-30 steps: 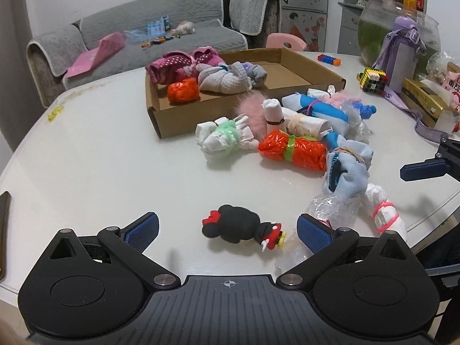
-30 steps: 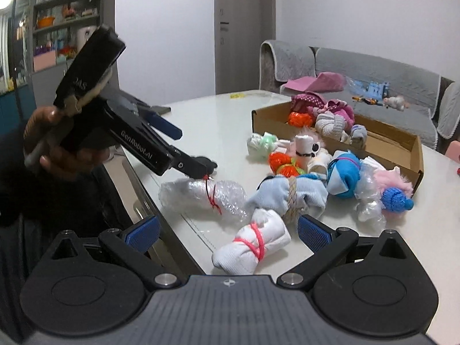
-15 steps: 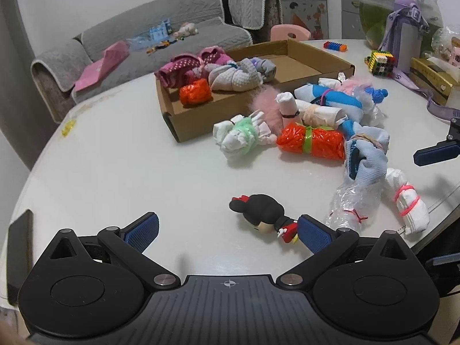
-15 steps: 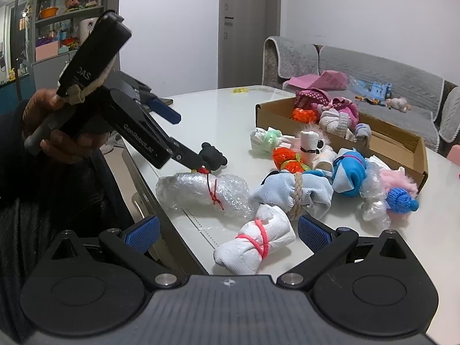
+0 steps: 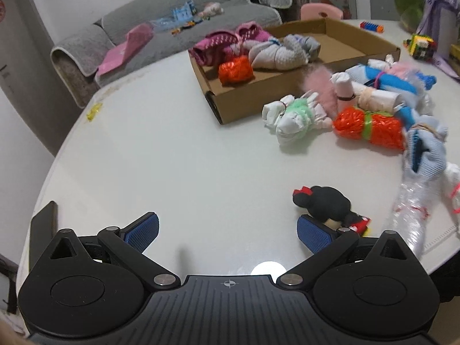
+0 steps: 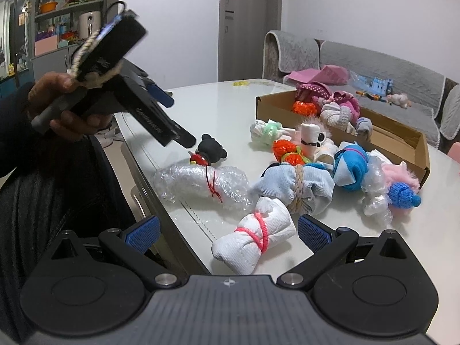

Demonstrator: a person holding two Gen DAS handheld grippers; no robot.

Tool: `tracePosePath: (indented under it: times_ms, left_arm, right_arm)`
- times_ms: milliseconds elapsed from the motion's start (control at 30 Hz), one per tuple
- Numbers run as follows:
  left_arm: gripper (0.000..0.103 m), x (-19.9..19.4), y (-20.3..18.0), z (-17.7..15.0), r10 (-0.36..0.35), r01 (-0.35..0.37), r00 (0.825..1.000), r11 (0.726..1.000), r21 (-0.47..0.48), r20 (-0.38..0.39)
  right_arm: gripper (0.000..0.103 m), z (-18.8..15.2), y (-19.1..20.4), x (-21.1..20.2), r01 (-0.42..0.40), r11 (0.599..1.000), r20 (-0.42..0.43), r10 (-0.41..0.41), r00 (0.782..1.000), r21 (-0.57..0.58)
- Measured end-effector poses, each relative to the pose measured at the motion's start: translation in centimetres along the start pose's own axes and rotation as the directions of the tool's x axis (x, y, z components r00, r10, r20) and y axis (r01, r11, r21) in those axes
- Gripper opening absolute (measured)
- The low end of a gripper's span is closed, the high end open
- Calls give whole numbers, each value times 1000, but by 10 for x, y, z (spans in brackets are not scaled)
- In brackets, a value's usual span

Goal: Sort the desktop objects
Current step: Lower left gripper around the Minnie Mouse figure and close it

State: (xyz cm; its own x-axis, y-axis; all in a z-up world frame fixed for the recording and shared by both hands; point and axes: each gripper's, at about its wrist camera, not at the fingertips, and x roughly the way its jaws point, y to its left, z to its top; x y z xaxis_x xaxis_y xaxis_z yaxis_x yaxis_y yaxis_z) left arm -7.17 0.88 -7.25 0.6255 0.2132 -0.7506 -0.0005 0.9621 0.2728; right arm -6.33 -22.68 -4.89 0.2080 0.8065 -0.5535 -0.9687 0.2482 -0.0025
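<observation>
Grey sofa (image 5: 172, 26), door (image 6: 241, 26), perhaps cluttered shelves (image 6: 69, 8)

Left gripper (image 5: 227, 228): jaws spread wide, nothing between the blue pads (image 5: 142, 228). Body level, pointing forward over the tabletop (image 5: 172, 158), fingertips low above the surface. From the right wrist view the left gripper (image 6: 172, 132) is tilted nose-down, its black fingers sloping toward the tabletop edge. A hand (image 6: 61, 106) wraps the handle from below and behind, thumb on top; dark sleeve (image 6: 14, 132) covers the forearm.

Right gripper (image 6: 227, 230): jaws equally wide apart, blue pads (image 6: 313, 231) bare, nothing held. Hovers near the tabletop's near edge, aimed forward, roughly level. The hand holding it is out of view.
</observation>
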Motion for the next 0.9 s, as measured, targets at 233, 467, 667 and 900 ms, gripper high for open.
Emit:
tracePosePath:
  times_ms: [233,467,667,900]
  left_arm:
    - [103,-1,-8,14,-19,19,1000,1000,6,13]
    - [103,-18,-50,32,-78,71,995,992,100,69]
    - [103,-21,-63,32,-84,74,994,989,127,72]
    - [103,-41,-39,24,-162,158,984,985,69,69]
  right_arm:
    - [102,-1,-2,-1,1,1000,-8,0,1000,12]
    - [102,0,-2,-5,3,1000,-2,-3,1000,12]
    - [102,0,-5,-9,11,1000,9,-12,1000,21]
    - [102,0,-4,-3,18,1000,-12,-18,1000,0]
